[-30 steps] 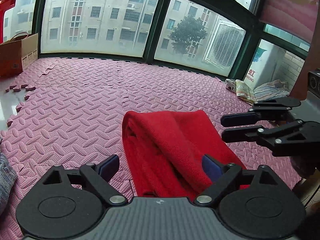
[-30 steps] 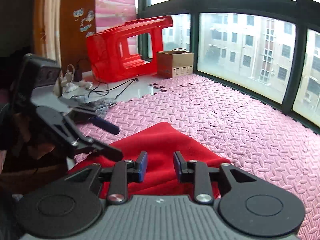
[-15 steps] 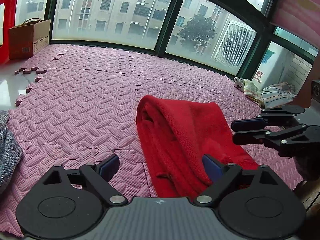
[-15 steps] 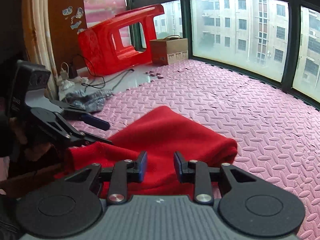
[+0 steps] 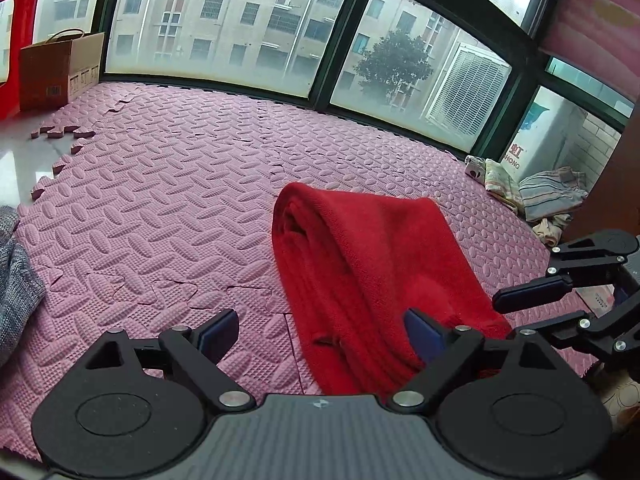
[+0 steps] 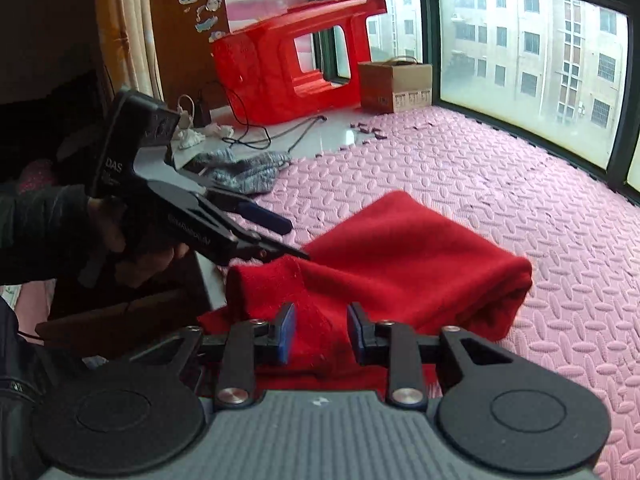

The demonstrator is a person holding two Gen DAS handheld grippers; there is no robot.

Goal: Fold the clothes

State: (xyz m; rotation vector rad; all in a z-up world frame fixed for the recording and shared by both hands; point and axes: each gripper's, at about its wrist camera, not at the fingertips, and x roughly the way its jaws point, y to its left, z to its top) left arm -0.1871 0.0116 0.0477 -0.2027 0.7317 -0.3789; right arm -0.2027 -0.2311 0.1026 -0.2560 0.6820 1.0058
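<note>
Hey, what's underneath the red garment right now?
The red garment lies folded on the pink foam mat, which shows all around it. Whether anything else sits beneath it cannot be seen; the cloth covers that patch.

Pink foam mat floor, red garment folded on it, grey knit at edge

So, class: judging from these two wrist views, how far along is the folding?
Done: the red garment already lies doubled in layers on the pink foam mat. In hand: nothing; the left tongs and right tongs are open over its near end. Left: any final fold, plus the grey knit lying unfolded.
</note>
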